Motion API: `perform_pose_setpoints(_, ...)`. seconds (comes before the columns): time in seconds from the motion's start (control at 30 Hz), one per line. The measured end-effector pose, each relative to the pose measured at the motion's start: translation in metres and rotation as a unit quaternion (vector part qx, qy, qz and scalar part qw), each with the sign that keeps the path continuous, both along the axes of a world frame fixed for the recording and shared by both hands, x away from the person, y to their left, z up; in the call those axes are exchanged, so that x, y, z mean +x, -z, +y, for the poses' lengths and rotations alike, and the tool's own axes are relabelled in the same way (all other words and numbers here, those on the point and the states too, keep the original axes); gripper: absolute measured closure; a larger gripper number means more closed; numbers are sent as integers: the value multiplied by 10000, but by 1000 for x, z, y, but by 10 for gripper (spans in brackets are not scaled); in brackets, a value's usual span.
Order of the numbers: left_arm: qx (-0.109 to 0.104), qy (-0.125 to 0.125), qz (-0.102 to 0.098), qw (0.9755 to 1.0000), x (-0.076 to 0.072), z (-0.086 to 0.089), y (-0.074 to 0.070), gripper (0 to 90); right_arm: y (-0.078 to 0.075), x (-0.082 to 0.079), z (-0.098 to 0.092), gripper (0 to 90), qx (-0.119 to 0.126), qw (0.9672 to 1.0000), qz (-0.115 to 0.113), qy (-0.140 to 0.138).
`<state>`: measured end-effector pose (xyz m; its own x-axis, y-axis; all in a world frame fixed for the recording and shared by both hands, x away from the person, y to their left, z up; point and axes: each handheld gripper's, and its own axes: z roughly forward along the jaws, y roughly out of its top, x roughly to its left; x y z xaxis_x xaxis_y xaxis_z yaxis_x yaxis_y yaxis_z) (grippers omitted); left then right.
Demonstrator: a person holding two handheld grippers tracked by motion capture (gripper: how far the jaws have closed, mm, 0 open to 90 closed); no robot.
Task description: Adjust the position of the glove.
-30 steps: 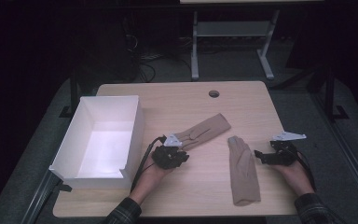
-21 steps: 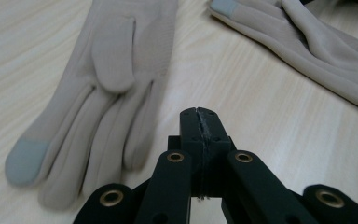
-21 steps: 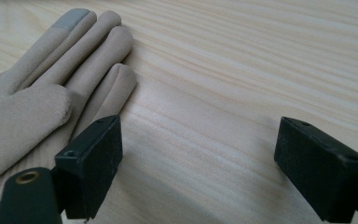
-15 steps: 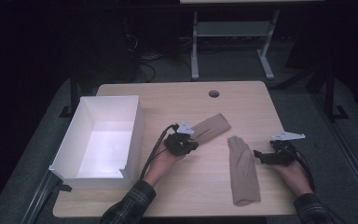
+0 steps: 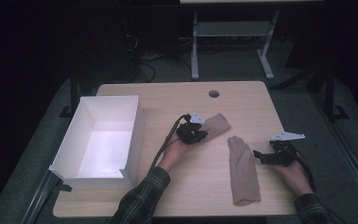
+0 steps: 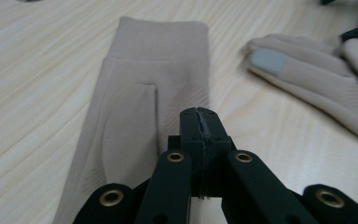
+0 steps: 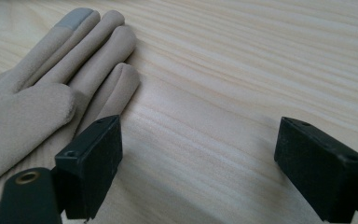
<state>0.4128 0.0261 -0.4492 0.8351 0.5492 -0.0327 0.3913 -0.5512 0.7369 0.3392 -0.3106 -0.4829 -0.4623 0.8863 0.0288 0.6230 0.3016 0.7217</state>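
Note:
Two beige gloves lie flat on the wooden table. My left gripper (image 5: 200,133) (image 6: 199,114) is shut and hovers low over the far glove (image 5: 218,123) (image 6: 154,70), pointing along it toward its cuff; I see no fabric caught between the jaws. The near glove (image 5: 243,172) (image 6: 307,79) (image 7: 37,93) lies lengthwise with a grey-tipped finger at its far end. My right gripper (image 5: 260,156) (image 7: 200,140) stands open just right of that glove's fingers, its left pad next to the little finger, with bare table between the jaws.
A white open box (image 5: 135,126) stands on the table's left side. A round cable hole (image 5: 214,94) sits near the far edge. Dark floor, cables and a metal stand lie beyond the table.
My left gripper has moved up and to the right, from the glove's near end onto its middle. The gloves and my right gripper have stayed put.

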Motion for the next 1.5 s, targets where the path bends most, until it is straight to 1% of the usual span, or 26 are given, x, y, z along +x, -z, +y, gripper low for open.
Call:
perform_pose_setpoints(0.07,137,-32,113,9998,5,-2,8,897,0,0,0,147,2,10000,3,-2)
perform_pose_setpoints(0.1,137,-32,113,9998,5,-2,8,897,0,0,0,148,2,10000,5,-5)
perform_pose_setpoints(0.13,275,-17,239,9993,6,-3,15,897,0,0,0,148,2,10000,3,-10)
perform_pose_setpoints(0.2,272,-24,259,9993,6,-2,17,898,0,0,0,148,7,10000,12,-12)
perform_pose_setpoints(0.23,173,-69,310,9993,6,-1,18,898,0,0,0,148,8,10000,9,-18)
perform_pose_setpoints(0.33,252,-31,328,9991,4,3,16,898,0,0,0,148,2,10000,3,-31)
perform_pose_setpoints(0.37,209,-55,328,9992,3,3,17,897,0,0,0,148,4,10000,7,-33)
perform_pose_setpoints(0.4,209,-55,328,9992,3,3,17,898,0,0,0,148,4,10000,7,-39)
perform_pose_setpoints(0.43,233,-47,387,9990,1,6,16,898,0,0,0,148,4,10000,4,-45)
perform_pose_setpoints(0.5,236,-29,415,9989,-1,8,16,898,0,0,0,148,1,10000,3,-58)
perform_pose_setpoints(0.57,251,-31,470,9986,-6,13,15,898,0,0,0,148,1,10000,3,-63)
perform_pose_setpoints(0.6,251,-31,470,9986,-6,13,15,898,0,0,0,148,1,10000,3,-63)
perform_pose_setpoints(0.63,297,-15,465,9985,-9,16,14,898,0,0,0,148,1,10000,3,-64)
perform_pose_setpoints(0.7,308,-5,487,9983,-15,21,14,898,0,0,0,149,5,10000,5,-65)
perform_pose_setpoints(0.73,308,-5,487,9983,-15,21,14,898,0,0,0,149,5,10000,5,-65)
perform_pose_setpoints(0.77,272,-31,481,9985,-19,26,14,898,0,0,0,148,0,10000,-1,-75)
perform_pose_setpoints(0.8,272,-31,481,9985,-19,26,14,898,0,0,0,148,0,10000,-1,-75)
perform_pose_setpoints(0.9,253,-43,521,9983,-25,33,14,898,0,-1,0,148,5,10000,3,-75)
perform_pose_setpoints(0.93,303,-26,518,9982,-29,38,13,898,0,-1,0,148,5,10000,4,-75)
perform_pose_setpoints(1.07,331,-49,548,9979,-35,44,12,898,0,-1,1,148,4,10000,1,-74)
perform_pose_setpoints(1.13,351,-63,548,9979,-39,51,11,898,0,-1,1,148,4,10000,2,-74)
perform_pose_setpoints(1.17,326,-99,571,9978,-41,53,11,898,0,-1,1,148,4,10000,3,-74)
perform_pose_setpoints(1.23,364,-119,577,9976,-47,60,11,898,0,-1,1,148,4,10000,3,-74)
perform_pose_setpoints(1.3,362,-147,594,9975,-50,62,11,898,0,-1,1,148,5,10000,1,-75)
perform_pose_setpoints(1.43,434,-173,624,9970,-62,71,9,898,0,-1,1,148,2,10000,-1,-78)
perform_pose_setpoints(1.5,439,-185,638,9968,-64,72,9,898,0,-1,1,148,2,10000,-1,-78)
